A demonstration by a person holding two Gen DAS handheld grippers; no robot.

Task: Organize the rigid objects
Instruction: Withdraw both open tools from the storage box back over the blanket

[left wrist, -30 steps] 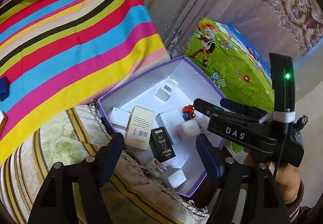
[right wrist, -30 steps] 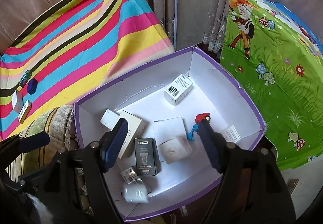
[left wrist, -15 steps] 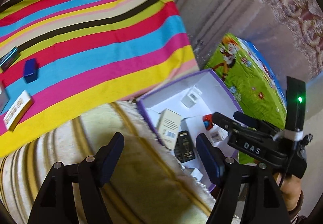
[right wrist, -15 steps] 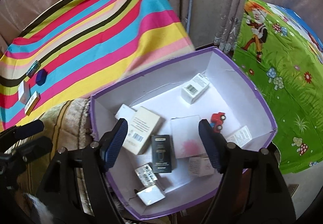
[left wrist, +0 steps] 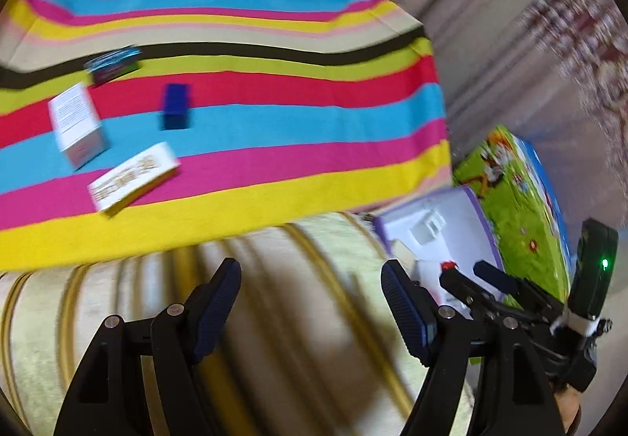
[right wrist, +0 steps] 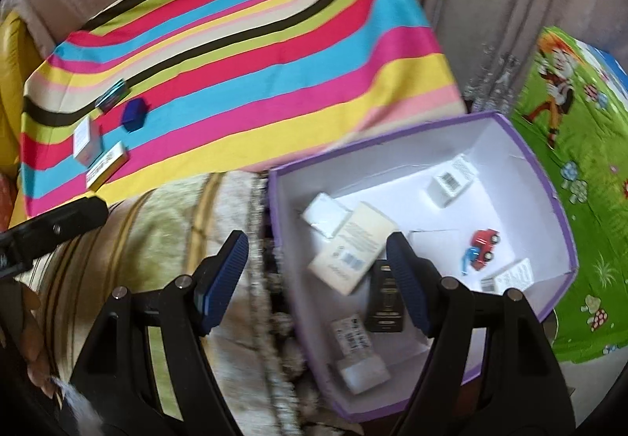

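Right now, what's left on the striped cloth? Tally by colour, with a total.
White boxes: 2, an upright white box and a flat white box with yellow print
Dark blue box: 1
Dark flat box with blue edge: 1
Total: 4 on the striped cloth

Your left gripper (left wrist: pixel 310 304) and right gripper (right wrist: pixel 318 279) have black frames, ribbed blue pads (left wrist: pixel 218 302), and silver screws (right wrist: pixel 183 281). A green light (left wrist: pixel 604 263) glows on a black, white-taped module (left wrist: pixel 590 279).
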